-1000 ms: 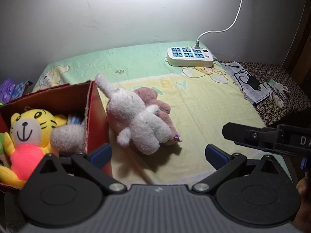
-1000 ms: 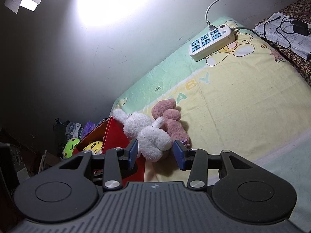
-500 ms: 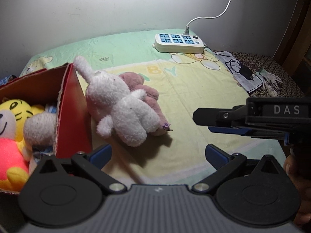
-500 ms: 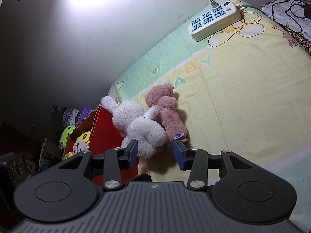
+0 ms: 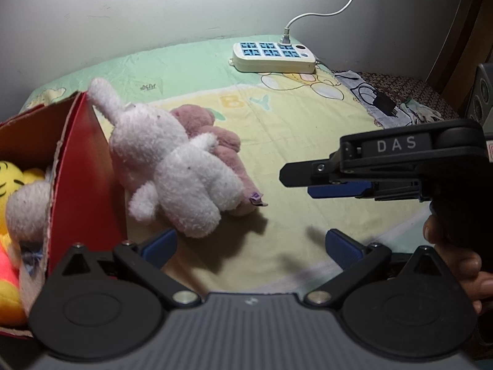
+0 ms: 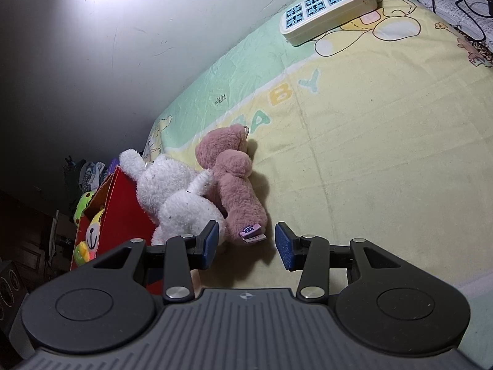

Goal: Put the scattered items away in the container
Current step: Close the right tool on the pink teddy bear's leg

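Note:
A white plush rabbit (image 5: 172, 166) lies on the bed against the red cardboard box (image 5: 86, 178), partly over a pink plush bear (image 5: 222, 145). The box holds a yellow tiger toy (image 5: 12, 178) and other plush. My left gripper (image 5: 249, 246) is open and empty, just in front of the rabbit. My right gripper (image 6: 246, 243) is open, its fingers either side of the bear's (image 6: 237, 185) tagged foot, not touching. It shows from the side in the left wrist view (image 5: 339, 182). The rabbit (image 6: 178, 197) and box (image 6: 120, 209) also show in the right wrist view.
A cream power strip (image 5: 274, 57) with a white cord lies at the bed's far edge by the wall. A black charger on paper (image 5: 382, 104) and gloves sit on the right. The bed sheet (image 5: 308, 141) is yellow and green.
Both grippers have moved closer to the plush toys. The right gripper has slid left toward the pink bear and now brackets its foot. Nothing has been grasped.

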The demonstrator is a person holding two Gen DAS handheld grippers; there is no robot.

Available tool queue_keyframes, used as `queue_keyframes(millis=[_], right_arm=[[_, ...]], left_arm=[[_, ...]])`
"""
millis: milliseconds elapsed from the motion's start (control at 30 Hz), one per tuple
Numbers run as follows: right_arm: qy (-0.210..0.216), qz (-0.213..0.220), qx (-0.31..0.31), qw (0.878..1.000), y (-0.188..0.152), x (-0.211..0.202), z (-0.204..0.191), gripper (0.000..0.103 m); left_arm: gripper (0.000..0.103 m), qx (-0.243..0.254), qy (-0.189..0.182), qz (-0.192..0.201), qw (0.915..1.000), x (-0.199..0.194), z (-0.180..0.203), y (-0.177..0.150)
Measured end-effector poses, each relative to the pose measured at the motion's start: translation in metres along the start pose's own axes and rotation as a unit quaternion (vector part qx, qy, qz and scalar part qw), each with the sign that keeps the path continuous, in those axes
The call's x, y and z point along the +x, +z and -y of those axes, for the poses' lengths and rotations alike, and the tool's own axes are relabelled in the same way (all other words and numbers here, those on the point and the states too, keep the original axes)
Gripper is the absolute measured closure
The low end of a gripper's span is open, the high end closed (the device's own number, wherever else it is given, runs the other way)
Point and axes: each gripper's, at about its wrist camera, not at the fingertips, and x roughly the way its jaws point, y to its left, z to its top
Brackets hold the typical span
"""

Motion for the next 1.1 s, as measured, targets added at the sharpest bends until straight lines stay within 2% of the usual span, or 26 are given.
queue_keyframes(millis=[533,733,800,1100], right_arm=[[0.018,-0.062,-0.061,0.996,0.022,0.052,-0.009,0.058],[0.031,-0.085,-0.057,0.994,0.023,0.066,-0.007,0.059],[0.037,-0.089,-0.050,0.994,0.022,0.067,-0.005,0.064],[0.051,-0.073,-0.005,0.996,0.020,0.043,0.009,0.067]], left_arm=[[0.001,-0.021,-0.016,-0.024,0.9994,0.028,-0.009,0.000],[0.001,-0.045,-0.019,-0.040,0.9980,0.039,-0.018,0.000],[0.001,-0.050,-0.019,-0.043,0.9977,0.041,-0.020,0.001],[0.001,-0.043,-0.024,-0.039,0.9981,0.042,-0.018,0.002]])
